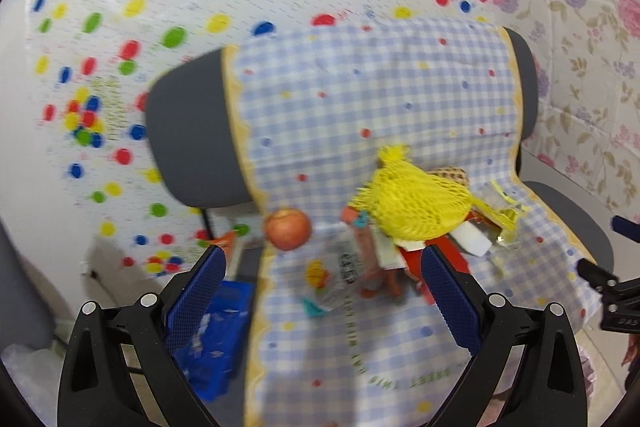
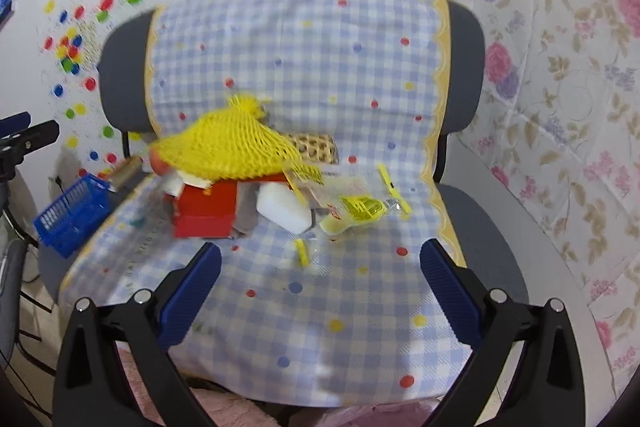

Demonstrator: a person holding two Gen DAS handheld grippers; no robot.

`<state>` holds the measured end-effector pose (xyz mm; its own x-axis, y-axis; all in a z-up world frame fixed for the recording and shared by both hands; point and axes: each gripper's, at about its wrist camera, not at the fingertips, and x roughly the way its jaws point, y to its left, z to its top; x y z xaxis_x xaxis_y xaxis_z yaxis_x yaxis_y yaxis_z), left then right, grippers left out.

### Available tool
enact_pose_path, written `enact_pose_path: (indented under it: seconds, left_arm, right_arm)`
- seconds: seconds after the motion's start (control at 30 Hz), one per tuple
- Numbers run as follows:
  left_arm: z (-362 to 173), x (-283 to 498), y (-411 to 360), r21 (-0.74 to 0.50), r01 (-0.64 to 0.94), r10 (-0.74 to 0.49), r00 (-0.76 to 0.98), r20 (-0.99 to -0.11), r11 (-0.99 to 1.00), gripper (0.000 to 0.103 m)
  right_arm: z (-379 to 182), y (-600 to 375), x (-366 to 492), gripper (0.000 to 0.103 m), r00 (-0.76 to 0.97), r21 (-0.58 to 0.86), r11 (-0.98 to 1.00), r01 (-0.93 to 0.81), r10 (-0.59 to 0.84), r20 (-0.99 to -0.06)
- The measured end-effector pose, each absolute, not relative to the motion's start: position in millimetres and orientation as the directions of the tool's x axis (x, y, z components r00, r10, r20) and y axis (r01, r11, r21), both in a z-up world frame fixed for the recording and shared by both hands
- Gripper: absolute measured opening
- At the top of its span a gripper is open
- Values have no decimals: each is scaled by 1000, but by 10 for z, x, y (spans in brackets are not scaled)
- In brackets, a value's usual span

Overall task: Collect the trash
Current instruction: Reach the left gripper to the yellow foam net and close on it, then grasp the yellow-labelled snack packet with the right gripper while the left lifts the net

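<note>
Both tongs apart, empty: left gripper [image 1: 322,283] should drop squarely over the wrapper [image 1: 344,279], avoiding the apple [image 1: 287,229]; right gripper [image 2: 320,283] waits.

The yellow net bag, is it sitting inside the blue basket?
No, the yellow net bag lies on top of the trash pile on the chair seat, while the blue basket stands apart beside the chair.

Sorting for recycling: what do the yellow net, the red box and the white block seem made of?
Yellow net: probably soft foam or plastic mesh, open weave, matte.
Red box: likely cardboard, flat faces, folded edges.
White block: possibly foam, matte; too blurred to confirm.
</note>
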<state>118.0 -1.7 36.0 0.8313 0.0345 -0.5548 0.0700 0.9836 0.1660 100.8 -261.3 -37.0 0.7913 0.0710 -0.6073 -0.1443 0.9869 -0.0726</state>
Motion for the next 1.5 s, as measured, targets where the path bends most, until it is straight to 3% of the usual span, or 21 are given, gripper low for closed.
enact_pose_path:
  seconds: [0.3, 0.47, 0.77, 0.8, 0.83, 0.97, 1.0, 1.03, 1.1, 1.37, 1.5]
  left_arm:
    - [-154, 1737, -386, 114, 186, -74, 774, -628, 976, 93]
    - [-313, 1903, -558, 98, 238, -121, 757, -642, 966, 92]
    - [-409, 2339, -625, -12, 217, -164, 701, -694, 976, 90]
    - [-446, 2378, -639, -11, 215, -161, 694, -702, 977, 88]
    - [-484, 2411, -653, -7, 214, -157, 689, -708, 977, 71]
    - [-589, 2482, -681, -11, 220, -160, 672, -723, 975, 54]
    - [-596, 2486, -683, -8, 226, -162, 673, -721, 974, 42]
    - [-590, 2476, -694, -8, 238, -172, 678, -715, 971, 22]
    - [-522, 2425, -692, 3, 245, -176, 704, -689, 970, 6]
    - [91, 1974, -463, 44, 182, -133, 843, -522, 982, 5]
    - [147, 1904, -366, 34, 177, -134, 845, -517, 984, 5]
  right_arm:
    - [-739, -2599, 1499, 97, 767, -128, 981, -144, 29, -641]
    - [-809, -2667, 1644, 88, 748, -121, 982, -147, 31, -663]
    - [-828, -2785, 1727, 81, 744, -61, 987, -149, 72, -664]
    - [-834, -2792, 1730, 80, 742, -58, 987, -150, 74, -666]
    - [-843, -2802, 1733, 77, 738, -53, 987, -154, 79, -671]
    - [-869, -2831, 1740, 67, 729, -48, 986, -162, 87, -679]
    - [-869, -2828, 1735, 66, 729, -48, 984, -169, 92, -678]
    - [-866, -2827, 1730, 64, 731, -49, 983, -175, 96, -676]
    - [-853, -2818, 1717, 60, 735, -52, 981, -188, 105, -670]
    - [-823, -2750, 1693, 60, 752, -55, 971, -233, 144, -643]
    - [-916, -2568, 1854, 60, 750, -126, 956, -265, 122, -650]
